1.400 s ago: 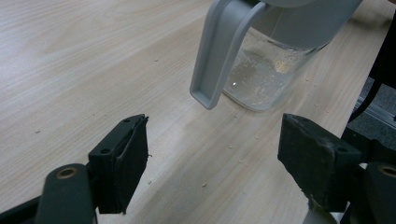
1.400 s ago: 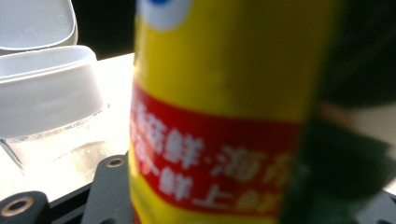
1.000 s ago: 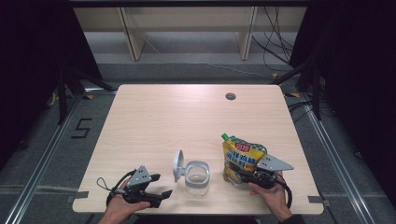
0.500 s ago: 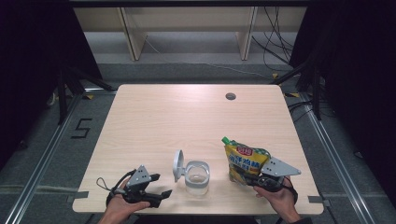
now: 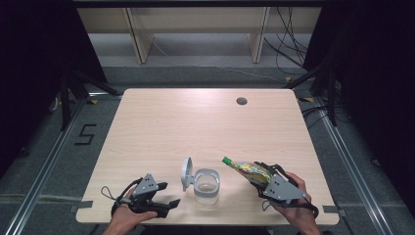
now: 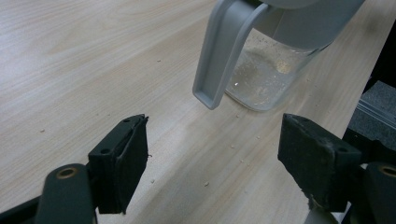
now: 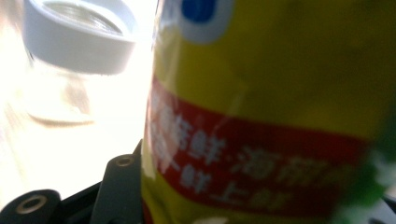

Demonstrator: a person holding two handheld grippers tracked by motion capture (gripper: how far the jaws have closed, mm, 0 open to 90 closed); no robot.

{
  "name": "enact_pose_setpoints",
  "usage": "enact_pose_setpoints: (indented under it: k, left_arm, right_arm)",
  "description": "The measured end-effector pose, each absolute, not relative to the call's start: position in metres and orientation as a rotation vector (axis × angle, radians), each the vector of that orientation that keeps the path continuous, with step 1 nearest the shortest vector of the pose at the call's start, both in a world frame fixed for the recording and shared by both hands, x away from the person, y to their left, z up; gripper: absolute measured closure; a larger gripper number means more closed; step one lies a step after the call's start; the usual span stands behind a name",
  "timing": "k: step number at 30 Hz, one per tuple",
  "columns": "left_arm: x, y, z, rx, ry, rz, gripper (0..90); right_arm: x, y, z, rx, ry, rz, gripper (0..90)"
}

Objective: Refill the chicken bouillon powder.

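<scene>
Your right gripper (image 5: 262, 177), at the lower right of the high view, is clamped on the yellow pouch (image 5: 249, 170), which is lifted and tipped so its green cap (image 5: 226, 160) points left toward the jar (image 5: 206, 185). In the right gripper view the pouch (image 7: 261, 116) sits between the jaws at the middle and right of the frame, with the jar (image 7: 77, 56) at the upper left. I judge the pouch soft and pliable, fairly light, with a slick printed skin: it will buckle if squeezed hard and sag if held near one end, so keep your hold across its body, below the spout.

Your left gripper (image 5: 164, 205), at the lower left, is released, its jaws spread with nothing between them; in the left gripper view they frame bare table (image 6: 93, 60), and the jar (image 6: 271, 70) with its hanging lid (image 6: 224, 51) stands just beyond. The jar looks clear, rigid and light, likely easy to knock over.
</scene>
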State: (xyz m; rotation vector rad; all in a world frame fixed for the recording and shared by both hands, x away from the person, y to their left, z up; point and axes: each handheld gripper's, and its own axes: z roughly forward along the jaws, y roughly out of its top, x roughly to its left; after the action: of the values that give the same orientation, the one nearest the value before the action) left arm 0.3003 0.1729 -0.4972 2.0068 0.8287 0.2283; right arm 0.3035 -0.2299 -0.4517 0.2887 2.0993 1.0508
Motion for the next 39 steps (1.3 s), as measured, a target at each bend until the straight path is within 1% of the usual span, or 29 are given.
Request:
enact_pose_setpoints:
  k: [3, 6, 15, 16, 19, 20, 21, 23, 28, 30, 31, 34, 38, 39]
  left_arm:
    - [0.3, 0.172, -0.497, 2.002, 0.828, 0.227, 23.7]
    - [0.3, 0.173, -0.497, 2.021, 0.83, 0.235, 23.1]
    - [0.3, 0.174, -0.496, 2.02, 0.84, 0.248, 21.6]
    - [0.302, 0.176, -0.496, 2.05, 0.827, 0.269, 21.4]
    - [0.301, 0.175, -0.496, 2.03, 0.838, 0.258, 21.0]
    - [0.301, 0.175, -0.496, 2.032, 0.839, 0.258, 21.0]
    - [0.301, 0.174, -0.496, 2.033, 0.843, 0.264, 20.9]
    - [0.301, 0.175, -0.496, 2.036, 0.841, 0.259, 20.8]
    - [0.302, 0.175, -0.497, 2.026, 0.839, 0.264, 20.5]
    - [0.301, 0.175, -0.497, 2.02, 0.846, 0.261, 20.5]
    - [0.302, 0.175, -0.497, 2.02, 0.844, 0.264, 20.5]
    - [0.302, 0.175, -0.498, 2.012, 0.845, 0.265, 20.4]
    - [0.302, 0.175, -0.497, 2.022, 0.851, 0.266, 20.4]
    - [0.302, 0.174, -0.498, 1.998, 0.858, 0.264, 20.4]
  right_arm:
    - [0.301, -0.229, -0.449, 0.271, 2.096, 1.035, 49.6]
    - [0.296, -0.221, -0.444, 0.14, 2.072, 0.833, 49.6]
    - [0.287, -0.208, -0.44, -0.013, 2.035, 0.641, 49.7]
    - [0.289, -0.208, -0.44, -0.044, 2.02, 0.623, 49.7]
    - [0.286, -0.204, -0.442, -0.082, 2.014, 0.537, 49.8]
    - [0.288, -0.206, -0.434, -0.182, 1.981, 0.427, 49.7]
    - [0.285, -0.207, -0.438, -0.1, 2.011, 0.458, 49.8]
    - [0.283, -0.206, -0.439, -0.081, 2.005, 0.448, 49.9]
    - [0.28, -0.203, -0.434, -0.143, 1.973, 0.394, 49.9]
    - [0.28, -0.199, -0.43, -0.249, 1.945, 0.338, 49.9]
    - [0.278, -0.198, -0.434, -0.196, 1.961, 0.371, 49.9]
    - [0.279, -0.196, -0.436, -0.23, 1.943, 0.358, 49.9]
    - [0.281, -0.191, -0.429, -0.374, 1.902, 0.208, 50.1]
    - [0.282, -0.19, -0.429, -0.384, 1.9, 0.196, 50.0]
